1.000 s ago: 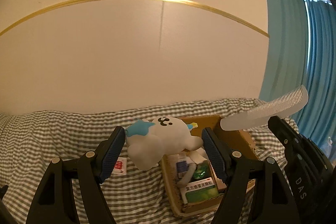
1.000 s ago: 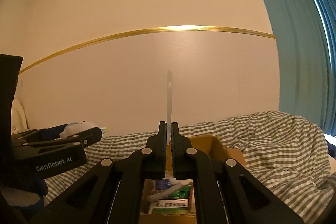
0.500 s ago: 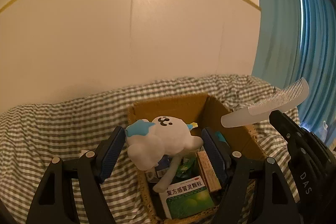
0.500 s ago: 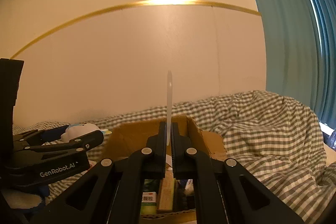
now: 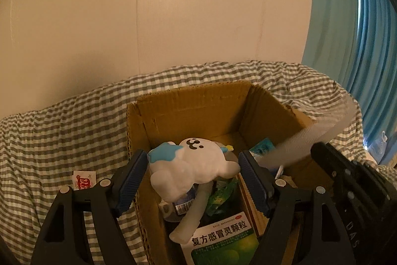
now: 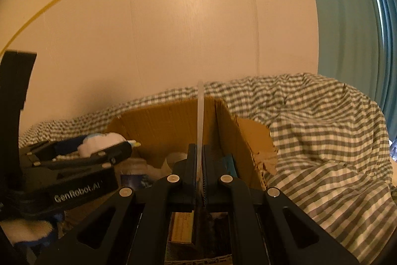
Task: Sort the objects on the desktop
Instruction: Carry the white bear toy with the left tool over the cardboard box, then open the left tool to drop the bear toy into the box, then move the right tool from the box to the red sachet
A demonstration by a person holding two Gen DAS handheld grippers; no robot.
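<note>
My left gripper (image 5: 192, 171) is shut on a white plush toy (image 5: 191, 167) with a blue star patch, held over the open cardboard box (image 5: 188, 103). My right gripper (image 6: 199, 163) is shut on a white comb (image 6: 200, 121), which stands edge-on between the fingers over the same box (image 6: 158, 121). The comb also shows blurred in the left wrist view (image 5: 320, 131), above the box's right side. The box holds a green medicine box (image 5: 220, 242), a bottle and other small items.
The box sits on a green-and-white checked cloth (image 5: 74, 128). A small red-and-white packet (image 5: 84, 179) lies on the cloth left of the box. A cream wall stands behind and a teal curtain (image 5: 347, 29) hangs at right.
Both grippers have moved forward and tilted down over the box, carrying the plush toy and the comb. The box now fills more of both views.
</note>
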